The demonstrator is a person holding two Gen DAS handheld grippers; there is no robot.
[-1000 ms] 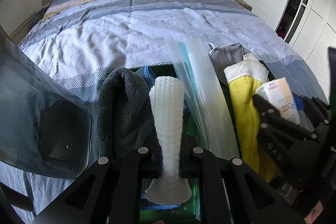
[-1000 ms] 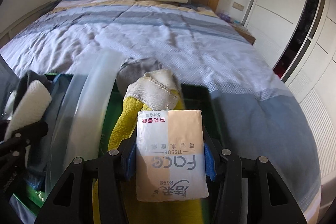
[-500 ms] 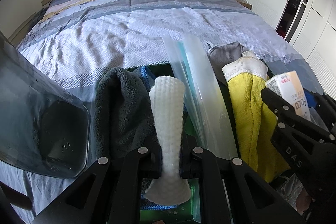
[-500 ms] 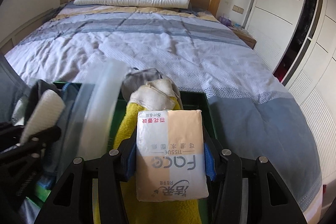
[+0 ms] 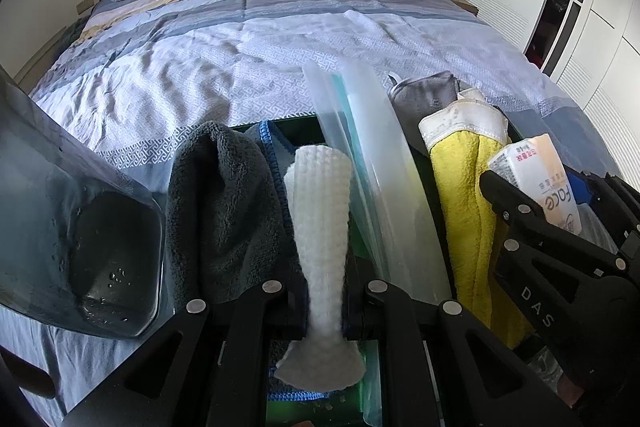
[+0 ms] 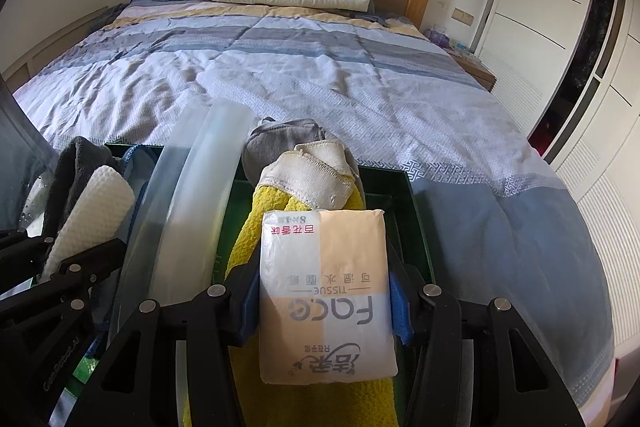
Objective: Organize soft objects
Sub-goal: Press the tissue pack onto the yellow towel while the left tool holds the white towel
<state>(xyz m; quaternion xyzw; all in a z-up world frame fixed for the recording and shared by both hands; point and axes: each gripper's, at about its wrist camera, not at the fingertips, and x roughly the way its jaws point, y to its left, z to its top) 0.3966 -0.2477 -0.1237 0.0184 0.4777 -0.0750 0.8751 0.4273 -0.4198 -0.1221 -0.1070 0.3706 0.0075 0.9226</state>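
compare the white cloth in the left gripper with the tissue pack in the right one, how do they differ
The white cloth is a soft waffle-textured roll, squeezed thin where the left gripper pinches it; the tissue pack is a flat, smooth plastic-wrapped block that keeps its shape in the right gripper. The cloth is plain white; the pack is peach and white with printed lettering. The pack is wider, so its fingers stand further apart. Both are held over the green bin.

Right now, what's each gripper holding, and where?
Left gripper: white cloth, pinched near its lower end. Right gripper: tissue pack, clamped across its sides.
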